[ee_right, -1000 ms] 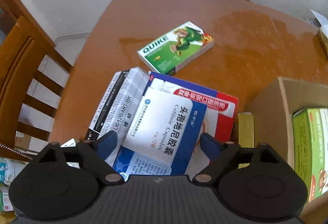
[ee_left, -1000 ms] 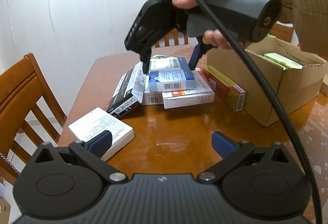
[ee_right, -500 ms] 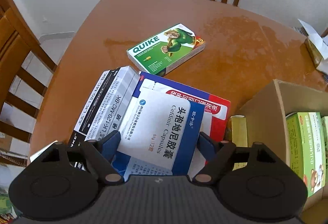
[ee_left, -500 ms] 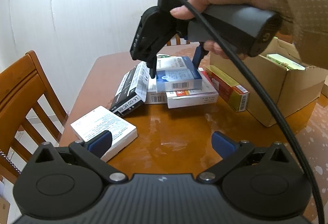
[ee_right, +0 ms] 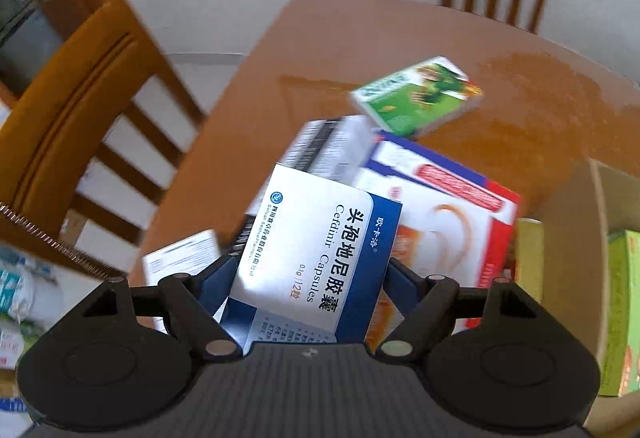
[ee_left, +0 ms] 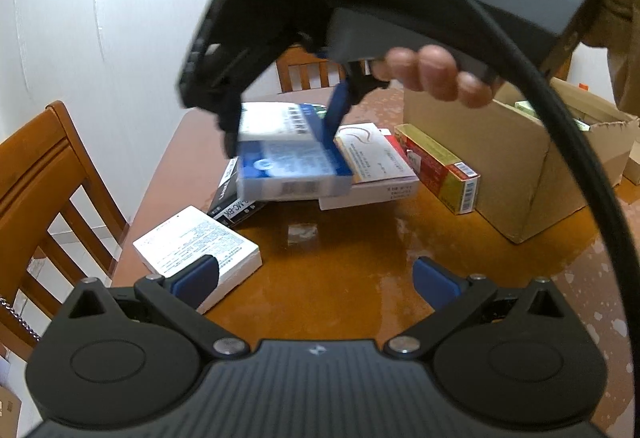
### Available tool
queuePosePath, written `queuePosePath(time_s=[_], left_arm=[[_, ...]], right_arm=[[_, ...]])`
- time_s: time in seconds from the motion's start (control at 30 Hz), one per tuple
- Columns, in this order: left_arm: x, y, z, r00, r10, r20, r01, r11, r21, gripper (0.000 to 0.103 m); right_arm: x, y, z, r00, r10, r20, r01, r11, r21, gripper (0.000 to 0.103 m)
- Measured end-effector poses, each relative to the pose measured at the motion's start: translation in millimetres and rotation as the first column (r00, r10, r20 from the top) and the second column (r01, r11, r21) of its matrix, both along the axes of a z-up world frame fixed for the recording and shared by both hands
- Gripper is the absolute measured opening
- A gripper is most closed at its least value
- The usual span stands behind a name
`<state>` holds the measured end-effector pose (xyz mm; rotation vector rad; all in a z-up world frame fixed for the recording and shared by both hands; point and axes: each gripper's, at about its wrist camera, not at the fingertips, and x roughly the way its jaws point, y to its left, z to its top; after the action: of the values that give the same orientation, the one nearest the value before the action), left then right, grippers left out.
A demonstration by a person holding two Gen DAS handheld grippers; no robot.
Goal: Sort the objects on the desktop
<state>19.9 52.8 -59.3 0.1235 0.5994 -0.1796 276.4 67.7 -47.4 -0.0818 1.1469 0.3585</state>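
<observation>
The blue and white Cefdinir capsules box (ee_right: 320, 254) sits between the blue pads of my right gripper (ee_right: 310, 276), which is shut on it. In the left wrist view that box (ee_left: 288, 169) hangs tilted just above the pile, gripped from above by the right gripper (ee_left: 282, 121) in a person's hand. Under it lie a red and white box (ee_left: 372, 165) and a black and white box (ee_left: 232, 205). My left gripper (ee_left: 316, 282) is open low over the wooden table (ee_left: 340, 258) with nothing between its fingers. A flat white box (ee_left: 196, 250) lies by its left finger.
An open cardboard box (ee_left: 500, 165) with green packs inside stands at the right, a red and gold box (ee_left: 440, 169) against its side. A green box (ee_right: 416, 97) lies farther out on the table. Wooden chairs (ee_left: 48, 177) stand at the table's left and far sides.
The right gripper's pads came in onto the blue and white box, then lifted it off the pile and tilted it. The left gripper stayed where it was.
</observation>
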Motion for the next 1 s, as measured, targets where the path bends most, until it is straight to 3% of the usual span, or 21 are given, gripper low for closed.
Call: queuePosePath(time_s=[0.2,0.33,0.57,0.73,0.8,0.9,1.0], left_arm=[[2,2,-2,1.000,0.015,-0.010,-0.015,1.000,0.008,0.103],[1,2,-3,1.000,0.017,-0.011,-0.017,1.000,0.015,0.103],[5,3,-4,1.000,0.025,-0.016,-0.025,1.000,0.010,0.103],[7,1,-4,1.000,0.021,-0.014,-0.021,1.000,0.008,0.103],[8,-1,-4,1.000,0.017,-0.013,-0.017,1.000,0.004,0.103],[8,-3,-4,1.000,0.009,-0.010,-0.009,1.000,0.001,0.103],[8,-5,-4,1.000,-0.001,-0.012,0.001,1.000,-0.002,0.103]], right_arm=[[-7,23,-3,0.995,0.103,-0.007,-0.103,0.994,0.028,0.084],[-14,44,-12,0.984,0.176,0.001,-0.176,0.984,-0.024,0.084],[-18,42,-12,0.982,0.186,0.025,-0.185,0.981,-0.057,0.083],[-16,18,2,0.991,0.118,0.064,-0.115,0.992,-0.051,0.084],[-14,0,6,0.995,0.056,0.086,-0.052,0.998,-0.044,0.084],[-9,-28,7,0.991,-0.056,0.120,0.064,0.996,-0.066,0.093],[-4,-46,-1,0.983,-0.142,0.113,0.153,0.983,-0.104,0.093]])
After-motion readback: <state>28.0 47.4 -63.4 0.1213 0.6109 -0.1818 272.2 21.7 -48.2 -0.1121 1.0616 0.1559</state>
